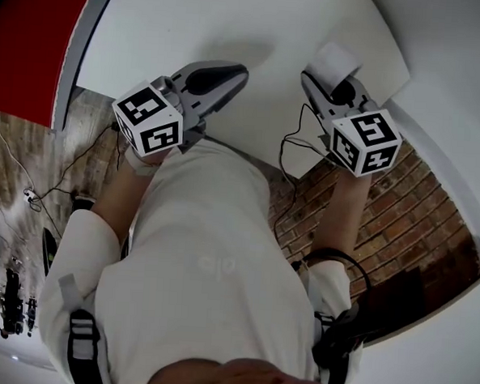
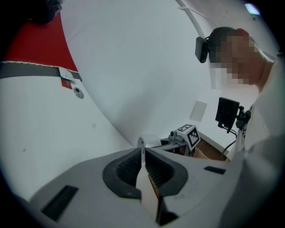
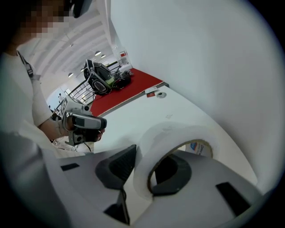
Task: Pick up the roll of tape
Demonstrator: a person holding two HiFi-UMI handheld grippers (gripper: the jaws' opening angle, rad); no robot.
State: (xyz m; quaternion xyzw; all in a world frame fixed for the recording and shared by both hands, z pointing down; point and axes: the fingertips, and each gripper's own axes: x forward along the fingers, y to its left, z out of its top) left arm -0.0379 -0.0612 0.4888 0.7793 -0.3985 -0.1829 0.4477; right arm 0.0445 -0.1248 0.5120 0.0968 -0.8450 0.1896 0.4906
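Note:
The roll of tape point(image 1: 333, 61) is white with a cardboard core, and it hangs off the white table point(image 1: 193, 30) in my right gripper point(image 1: 322, 72). In the right gripper view one jaw passes through the hole of the roll point(image 3: 164, 142) and the other presses its outer face, so the right gripper point(image 3: 149, 167) is shut on the roll's wall. My left gripper point(image 1: 231, 73) hovers to the left over the table, its jaws together with nothing between them. The left gripper view shows its closed pads point(image 2: 133, 167), and beyond them the roll point(image 2: 149, 141) in the right gripper point(image 2: 178, 139).
The table's curved edge runs along a red floor strip point(image 1: 31, 28) at the left and brick flooring point(image 1: 401, 213) at the right. Black cables point(image 1: 287, 149) hang below the table edge. A black device on a stand point(image 2: 228, 111) is at the right. Black bags point(image 3: 100, 75) sit far off.

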